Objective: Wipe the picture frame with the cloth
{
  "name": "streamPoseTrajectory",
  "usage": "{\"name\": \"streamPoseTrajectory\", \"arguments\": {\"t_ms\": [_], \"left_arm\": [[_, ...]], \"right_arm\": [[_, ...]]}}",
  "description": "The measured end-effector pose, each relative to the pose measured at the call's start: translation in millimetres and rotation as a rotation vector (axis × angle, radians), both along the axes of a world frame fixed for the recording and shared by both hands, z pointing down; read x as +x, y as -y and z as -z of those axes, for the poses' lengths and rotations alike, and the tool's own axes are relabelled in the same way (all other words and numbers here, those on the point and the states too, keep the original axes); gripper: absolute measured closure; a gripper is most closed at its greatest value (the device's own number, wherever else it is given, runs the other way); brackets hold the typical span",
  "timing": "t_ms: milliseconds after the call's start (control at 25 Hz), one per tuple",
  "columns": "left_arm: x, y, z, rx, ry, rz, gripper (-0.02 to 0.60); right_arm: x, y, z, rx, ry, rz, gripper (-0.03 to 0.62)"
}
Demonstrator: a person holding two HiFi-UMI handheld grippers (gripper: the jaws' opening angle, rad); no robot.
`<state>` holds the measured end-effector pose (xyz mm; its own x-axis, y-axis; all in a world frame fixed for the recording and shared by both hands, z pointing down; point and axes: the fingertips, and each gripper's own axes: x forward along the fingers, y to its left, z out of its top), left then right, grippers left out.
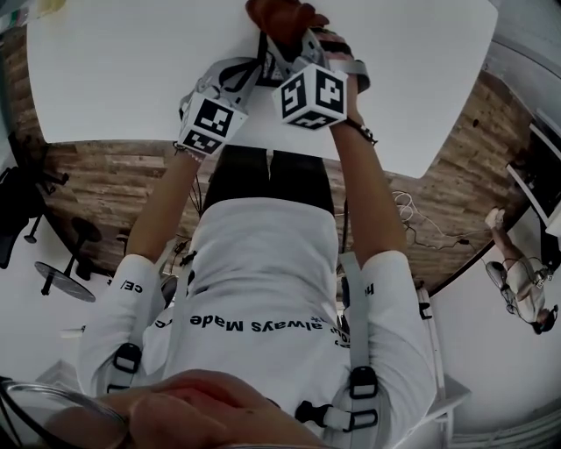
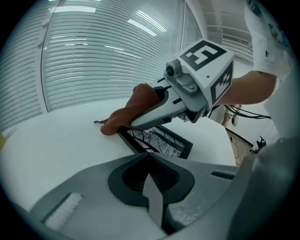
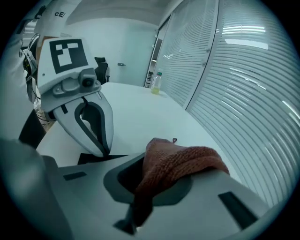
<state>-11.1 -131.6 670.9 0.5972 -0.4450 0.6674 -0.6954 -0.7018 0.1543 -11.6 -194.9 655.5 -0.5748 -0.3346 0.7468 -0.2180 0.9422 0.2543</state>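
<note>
A black picture frame (image 2: pixel 159 142) with a branch print lies flat on the white table (image 1: pixel 114 70). My right gripper (image 2: pixel 135 123) is shut on a rust-brown knitted cloth (image 2: pixel 133 108), which it holds on the frame's far corner. In the right gripper view the cloth (image 3: pixel 183 161) bunches over the jaws and hides their tips. My left gripper (image 3: pixel 101 150) is shut with nothing in it, its tip down at the frame's near edge (image 3: pixel 93 158). In the head view both grippers sit side by side, the left gripper (image 1: pixel 250 74) beside the right gripper (image 1: pixel 294 44), and the cloth (image 1: pixel 280 16) shows beyond them.
A small bottle (image 3: pixel 156 82) stands at the table's far end, near a wall of window blinds (image 3: pixel 243 70). The table's curved near edge (image 1: pixel 386 167) lies just below the grippers. Office chairs (image 1: pixel 61 263) stand on the floor to the left.
</note>
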Motion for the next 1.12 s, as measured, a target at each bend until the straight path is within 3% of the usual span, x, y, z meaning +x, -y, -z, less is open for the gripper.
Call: {"name": "streamPoseTrajectory", "arguments": {"t_ms": [440, 720, 1120], "left_arm": [[4, -1, -1, 0.036, 0.025, 0.014, 0.58], [2, -1, 0, 0.019, 0.031, 0.04, 0.58], [-18, -4, 38, 0.129, -0.13, 0.086, 0.58]], "right_arm": [[4, -14, -22, -0.099, -0.056, 0.032, 0.574], [5, -49, -21, -0.137, -0.081, 0.073, 0.573], [5, -94, -20, -0.166, -0.107, 0.08, 0.572]]}}
